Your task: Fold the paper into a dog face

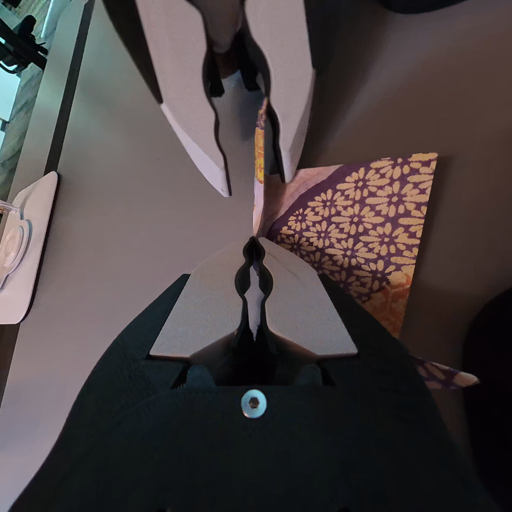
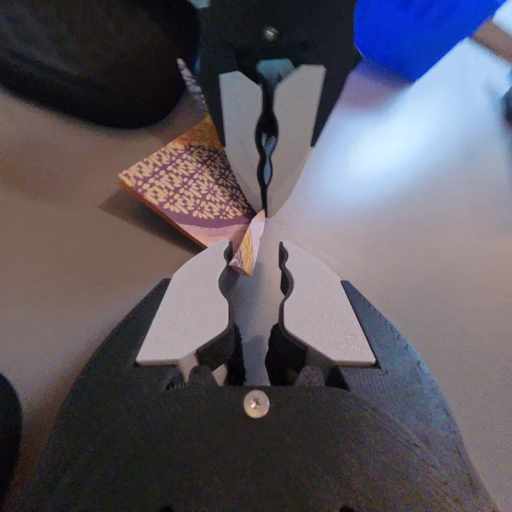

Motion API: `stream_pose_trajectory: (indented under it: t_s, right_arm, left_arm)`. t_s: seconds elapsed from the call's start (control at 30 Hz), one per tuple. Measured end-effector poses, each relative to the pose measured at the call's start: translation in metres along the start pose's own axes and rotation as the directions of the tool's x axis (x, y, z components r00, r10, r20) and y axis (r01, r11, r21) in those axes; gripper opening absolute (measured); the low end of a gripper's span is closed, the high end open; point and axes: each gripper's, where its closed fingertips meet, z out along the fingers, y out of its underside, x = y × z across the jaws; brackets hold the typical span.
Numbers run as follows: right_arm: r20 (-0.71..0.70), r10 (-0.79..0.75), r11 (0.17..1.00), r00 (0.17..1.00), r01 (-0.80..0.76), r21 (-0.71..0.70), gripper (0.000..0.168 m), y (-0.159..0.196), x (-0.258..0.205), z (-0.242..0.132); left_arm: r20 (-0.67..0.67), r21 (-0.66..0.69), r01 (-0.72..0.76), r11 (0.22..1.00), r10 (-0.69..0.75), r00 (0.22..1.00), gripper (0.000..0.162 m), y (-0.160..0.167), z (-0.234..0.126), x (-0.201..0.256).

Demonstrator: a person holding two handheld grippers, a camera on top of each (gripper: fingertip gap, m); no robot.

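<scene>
The paper (image 1: pixel 360 235) is purple with a cream flower pattern and orange patches, folded and lying on the grey table. My left gripper (image 1: pixel 253 243) is shut on the paper at a fold point, with a paper tip (image 1: pixel 448 379) sticking out to its right. A narrow flap (image 1: pixel 260 155) stands upright from that point. My right gripper (image 2: pixel 255 245) is open around this flap (image 2: pixel 245 255), which leans against its left finger (image 2: pixel 205 291). In the right wrist view the paper (image 2: pixel 188 188) lies left of the shut left gripper (image 2: pixel 264 213).
A white moulded tray (image 1: pixel 25 249) lies at the table's left edge (image 1: pixel 72 83). A dark rounded object (image 1: pixel 490 388) sits right of the paper and also shows in the right wrist view (image 2: pixel 91 61). A blue sleeve (image 2: pixel 415 33) is behind the left gripper.
</scene>
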Motion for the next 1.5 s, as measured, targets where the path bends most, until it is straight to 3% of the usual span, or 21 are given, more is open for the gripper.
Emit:
stream_pose_trajectory:
  t_s: [0.03, 0.13, 0.2, 0.3, 0.4, 0.53, 0.63, 0.83, 1.0, 1.13, 1.33, 1.4, 1.5]
  right_arm:
    - [0.039, 0.074, 0.997, 0.997, -0.073, -0.013, 0.029, 0.004, 0.000, 0.002]
    - [0.107, 0.155, 0.987, 0.982, -0.149, -0.065, 0.021, 0.010, -0.003, 0.008]
    - [0.091, 0.111, 0.993, 0.990, -0.107, -0.049, 0.003, 0.007, -0.001, 0.009]
    - [-0.024, -0.158, 0.984, 0.987, 0.155, -0.089, 0.001, 0.008, 0.001, 0.010]
    - [-0.128, -0.470, 0.871, 0.873, 0.436, -0.227, 0.001, 0.009, 0.001, 0.012]
    - [-0.146, -0.609, 0.775, 0.780, 0.546, -0.318, 0.001, 0.009, 0.001, 0.012]
    - [-0.155, -0.678, 0.718, 0.719, 0.602, -0.349, 0.001, 0.009, 0.001, 0.013]
    - [-0.161, -0.680, 0.719, 0.715, 0.606, -0.340, 0.000, 0.009, 0.000, 0.013]
    - [-0.167, -0.654, 0.745, 0.737, 0.590, -0.311, 0.000, 0.009, -0.001, 0.014]
    - [-0.164, -0.652, 0.747, 0.740, 0.590, -0.305, 0.000, 0.009, -0.001, 0.014]
    - [-0.165, -0.630, 0.769, 0.759, 0.579, -0.273, 0.000, 0.009, -0.001, 0.014]
    - [-0.166, -0.638, 0.762, 0.752, 0.585, -0.278, 0.000, 0.009, -0.002, 0.014]
    - [-0.162, -0.656, 0.747, 0.738, 0.603, -0.280, 0.000, 0.009, -0.002, 0.014]
  left_arm:
    - [0.001, 0.002, -0.002, 1.000, 0.002, 1.000, 0.000, 0.000, 0.000, 0.000]
    - [0.001, 0.003, -0.002, 1.000, 0.002, 1.000, 0.000, 0.000, 0.000, 0.000]
    - [0.004, 0.004, -0.007, 1.000, 0.007, 1.000, 0.000, 0.000, 0.000, 0.000]
    - [0.005, 0.003, -0.003, 1.000, 0.003, 1.000, 0.002, 0.000, 0.000, 0.000]
    - [-0.013, 0.009, 0.030, 1.000, -0.030, 0.999, 0.008, 0.000, -0.001, 0.001]
    - [-0.151, 0.151, 0.281, 0.948, -0.259, 0.954, 0.024, -0.017, -0.019, -0.007]
    - [-0.209, 0.221, 0.359, 0.907, -0.316, 0.925, 0.018, -0.031, -0.027, -0.010]
    - [-0.121, 0.065, 0.083, 0.994, -0.075, 0.990, 0.014, -0.016, -0.001, 0.005]
    - [-0.107, 0.076, 0.116, 0.990, -0.108, 0.988, 0.016, -0.015, 0.000, 0.001]
    - [-0.099, 0.074, 0.130, 0.989, -0.123, 0.987, 0.001, -0.014, 0.002, 0.000]
    - [-0.162, 0.006, 0.209, 0.978, -0.205, 0.965, 0.011, -0.008, 0.005, 0.004]
    - [-0.167, 0.010, 0.197, 0.980, -0.192, 0.967, 0.001, -0.008, 0.005, 0.006]
    - [-0.130, 0.017, 0.140, 0.990, -0.137, 0.982, 0.000, -0.008, 0.005, 0.006]
